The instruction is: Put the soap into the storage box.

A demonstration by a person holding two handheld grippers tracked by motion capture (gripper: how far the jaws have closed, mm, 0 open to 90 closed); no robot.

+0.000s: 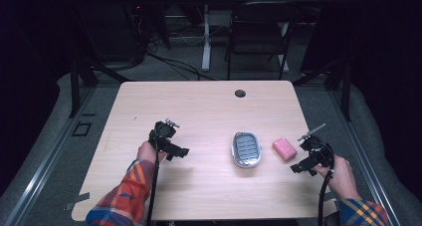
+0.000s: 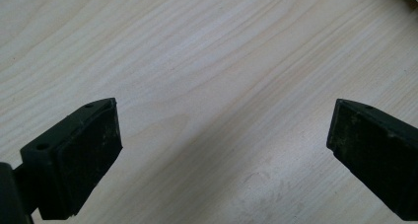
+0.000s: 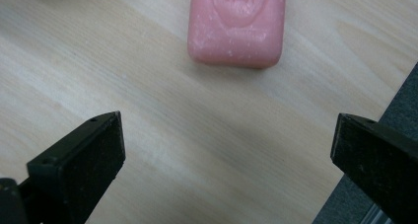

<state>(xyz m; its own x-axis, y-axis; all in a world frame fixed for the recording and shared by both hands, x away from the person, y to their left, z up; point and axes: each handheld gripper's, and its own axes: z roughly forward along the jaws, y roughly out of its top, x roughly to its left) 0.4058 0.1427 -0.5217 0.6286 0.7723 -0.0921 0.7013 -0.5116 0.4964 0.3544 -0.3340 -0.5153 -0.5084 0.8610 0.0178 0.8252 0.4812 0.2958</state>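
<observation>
A pink bar of soap (image 1: 284,149) lies flat on the wooden table (image 1: 199,106), just right of a silver soap dish (image 1: 247,149) with a ribbed insert. My right gripper (image 1: 301,167) hovers near the table's right edge, a short way from the soap, open and empty; in the right gripper view the soap (image 3: 237,24) lies ahead of its wide-apart jaws. My left gripper (image 1: 180,153) is held over the left-middle of the table, open, with only bare wood (image 2: 207,86) between its jaws.
A round cable hole (image 1: 240,93) sits near the table's far edge. Beyond the table stand a dark folding chair (image 1: 259,32) and a white desk leg (image 1: 206,42). The table's right edge (image 3: 389,115) lies close to my right gripper.
</observation>
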